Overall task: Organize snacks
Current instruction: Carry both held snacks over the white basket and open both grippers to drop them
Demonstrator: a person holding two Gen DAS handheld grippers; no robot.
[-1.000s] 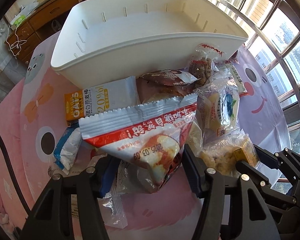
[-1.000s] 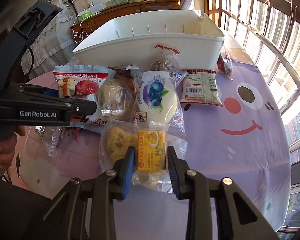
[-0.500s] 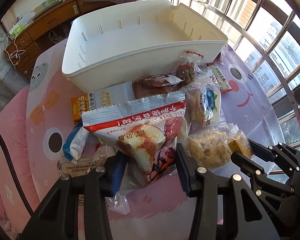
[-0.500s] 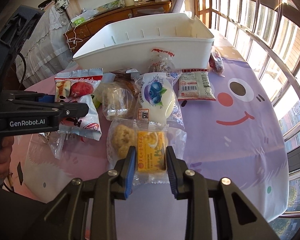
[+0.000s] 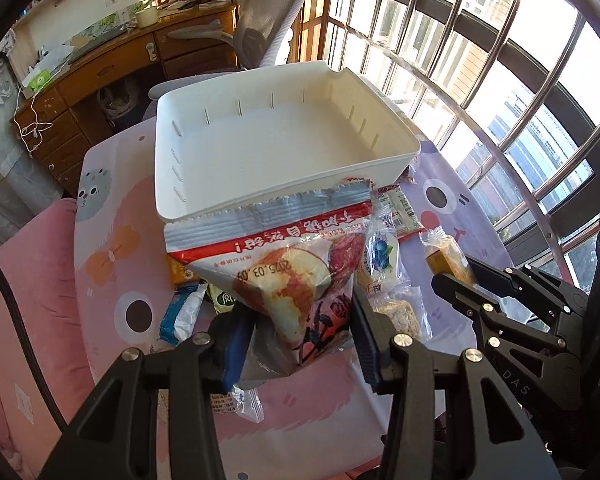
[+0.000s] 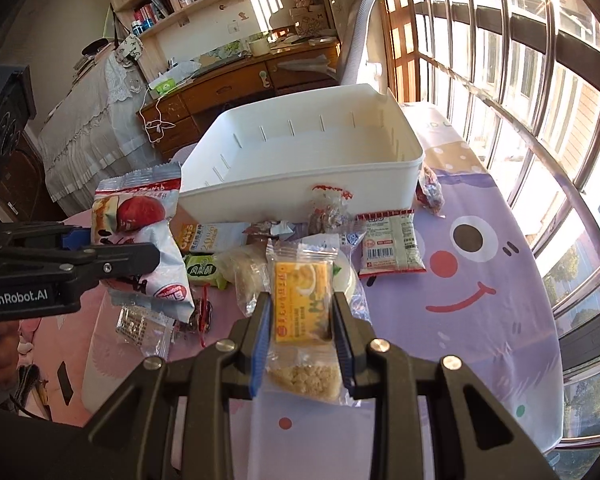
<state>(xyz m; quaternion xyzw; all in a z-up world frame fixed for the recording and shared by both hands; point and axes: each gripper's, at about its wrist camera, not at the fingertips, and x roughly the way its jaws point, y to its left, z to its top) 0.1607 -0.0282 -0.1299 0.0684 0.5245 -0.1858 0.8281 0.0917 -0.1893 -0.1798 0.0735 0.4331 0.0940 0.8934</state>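
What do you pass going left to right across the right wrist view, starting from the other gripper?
left gripper → apple snack bag → green candy packet → yellow cake packet held in the right gripper's jaws → white barcode sachet → purple smiley-face cloth

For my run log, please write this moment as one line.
left tool: shut on red-and-silver apple-picture snack bag | right tool: shut on clear yellow-label rice-cake packet | both lifted | white plastic bin: empty

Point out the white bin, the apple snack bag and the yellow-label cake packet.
white bin [image 6: 300,196], right wrist view, near wall.
apple snack bag [image 5: 284,276], left wrist view, printed front.
yellow-label cake packet [image 6: 302,300], right wrist view, yellow label.
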